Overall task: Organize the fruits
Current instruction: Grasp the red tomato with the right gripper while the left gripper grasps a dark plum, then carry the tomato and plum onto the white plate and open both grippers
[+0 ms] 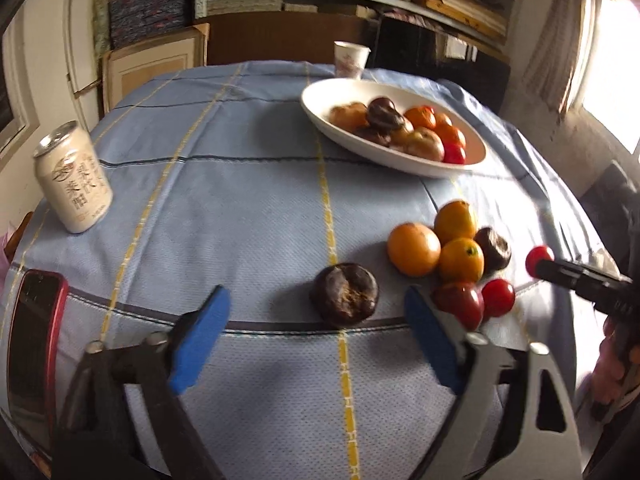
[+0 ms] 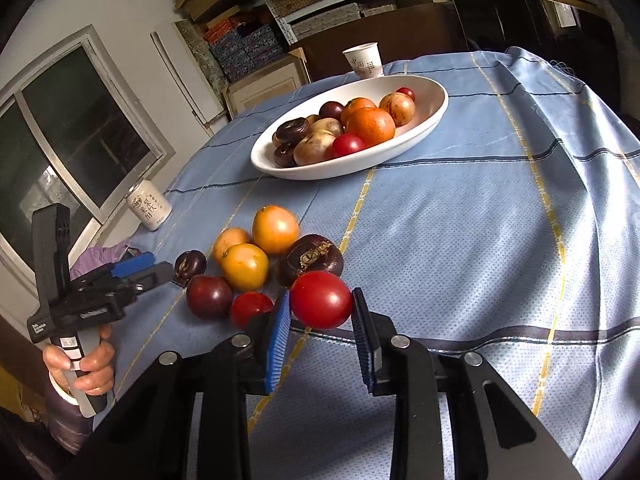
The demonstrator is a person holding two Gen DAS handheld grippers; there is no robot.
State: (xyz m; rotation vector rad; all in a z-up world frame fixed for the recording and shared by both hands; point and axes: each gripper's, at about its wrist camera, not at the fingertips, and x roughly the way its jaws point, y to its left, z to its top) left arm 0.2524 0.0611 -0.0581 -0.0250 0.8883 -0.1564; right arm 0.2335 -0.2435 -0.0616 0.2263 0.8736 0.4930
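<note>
A white oval bowl (image 2: 434,114) holds several fruits and also shows in the left wrist view (image 1: 316,98). A loose cluster lies on the blue cloth: three oranges (image 2: 275,229), dark fruits (image 2: 310,264), a dark red plum (image 2: 209,295) and a small tomato (image 2: 248,307). My right gripper (image 2: 320,302) is shut on a red tomato (image 2: 320,299), held just above the cloth; it also shows in the left wrist view (image 1: 539,259). My left gripper (image 1: 316,306) is open, its blue fingers either side of a dark wrinkled fruit (image 1: 344,294), just short of it.
A white drink can (image 1: 74,178) stands at the left. A red phone (image 1: 34,344) lies at the near left edge. A paper cup (image 2: 363,60) stands behind the bowl. The cloth (image 2: 480,220) drapes over the table's right edge. Shelves and a window lie beyond.
</note>
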